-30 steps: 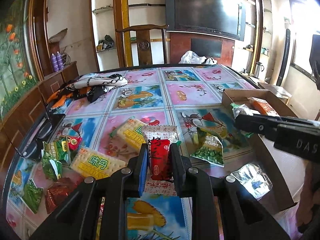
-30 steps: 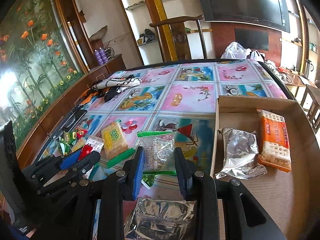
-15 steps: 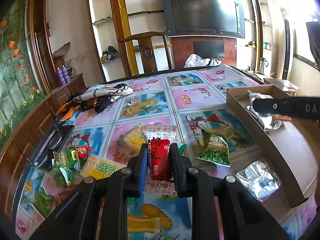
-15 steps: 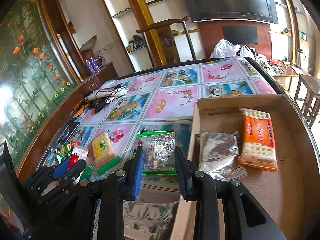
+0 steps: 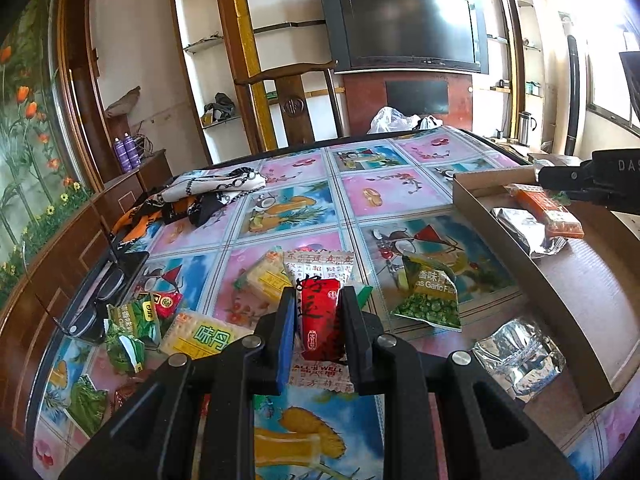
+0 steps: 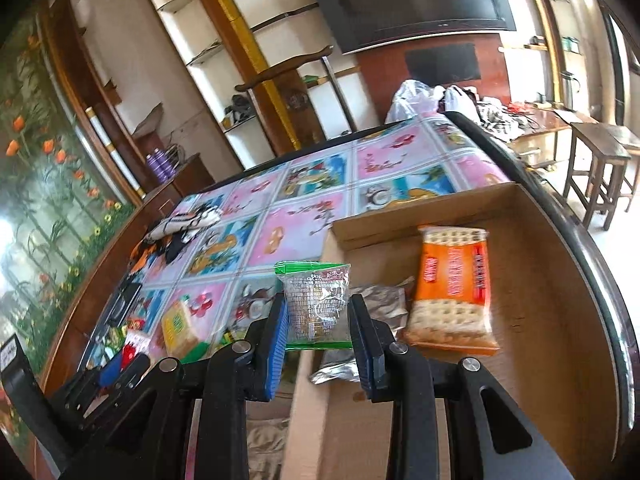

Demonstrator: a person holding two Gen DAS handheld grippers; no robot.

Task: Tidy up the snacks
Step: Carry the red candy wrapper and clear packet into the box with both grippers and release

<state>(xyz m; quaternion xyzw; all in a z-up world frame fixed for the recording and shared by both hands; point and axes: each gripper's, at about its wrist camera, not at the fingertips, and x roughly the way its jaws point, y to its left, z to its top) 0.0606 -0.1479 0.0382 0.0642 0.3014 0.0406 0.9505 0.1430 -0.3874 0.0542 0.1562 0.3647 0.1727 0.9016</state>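
Left gripper (image 5: 316, 330): clamped on a red snack packet (image 5: 319, 320), lower centre of its view.
Right gripper (image 6: 320, 330): pinching a green-edged clear packet (image 6: 316, 306) — centre frame, over the cardboard box (image 6: 560, 320) wall.
Box: orange cracker pack (image 6: 454, 292), silver pouch (image 6: 382, 304) inside.
Table (image 5: 400, 192): loose snacks — lower left.

red packet (image 5: 320, 322): upright, clamped | clear green-edged packet (image 6: 318, 306): clamped over box (image 6: 560, 320)

Cracker pack (image 6: 452, 292) lies in the box (image 6: 560, 320), foil pouch (image 6: 380, 304) left of it.
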